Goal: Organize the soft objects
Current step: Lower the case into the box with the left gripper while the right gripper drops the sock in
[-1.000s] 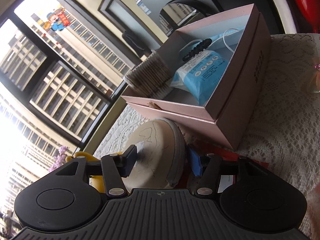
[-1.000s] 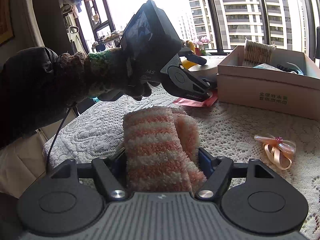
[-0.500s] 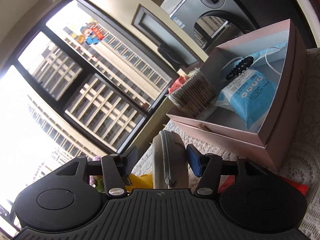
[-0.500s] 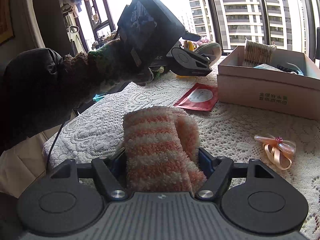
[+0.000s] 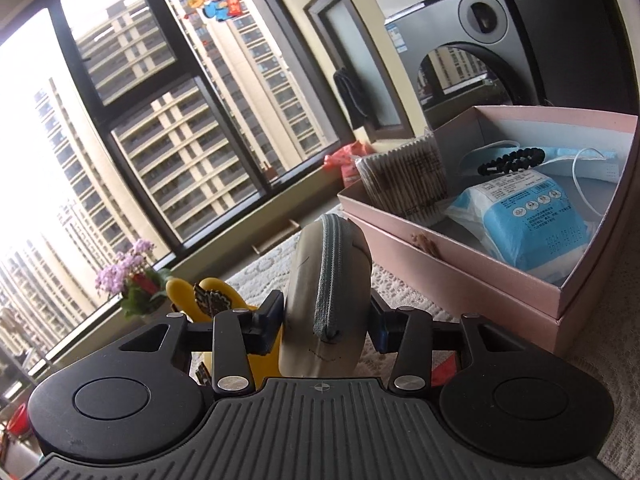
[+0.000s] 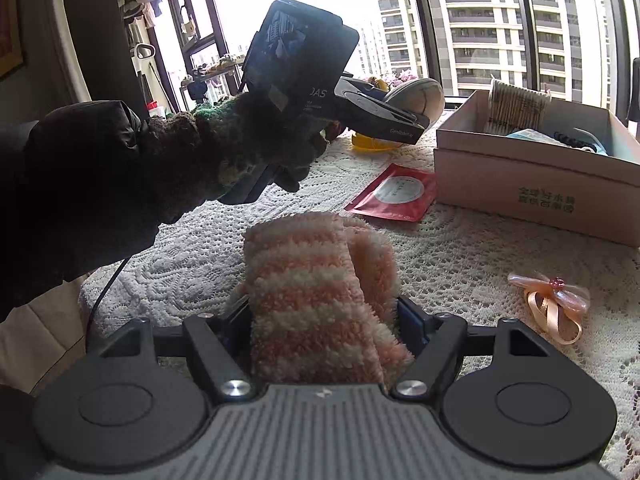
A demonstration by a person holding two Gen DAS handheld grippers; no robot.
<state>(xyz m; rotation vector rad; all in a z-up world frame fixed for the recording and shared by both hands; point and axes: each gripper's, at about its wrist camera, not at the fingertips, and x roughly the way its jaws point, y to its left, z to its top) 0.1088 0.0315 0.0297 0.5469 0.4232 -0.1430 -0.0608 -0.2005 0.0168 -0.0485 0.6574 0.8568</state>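
Firstly, on the left wrist view, a beige zippered pouch (image 5: 326,296) is clamped edge-on by the left gripper (image 5: 326,316), raised just beside the pink box (image 5: 460,256). Next, on the right wrist view, a striped fluffy sock (image 6: 320,300) is pinched by the right gripper (image 6: 324,320), near that box (image 6: 536,184), over the lace tablecloth (image 6: 460,248).

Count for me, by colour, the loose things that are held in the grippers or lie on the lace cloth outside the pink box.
Beige: 1, the zipped pouch in the left gripper
Pink: 2, the striped towel in the right gripper; the ribbon bow
Red: 1, the flat packet
Yellow: 1, a toy
Total: 5
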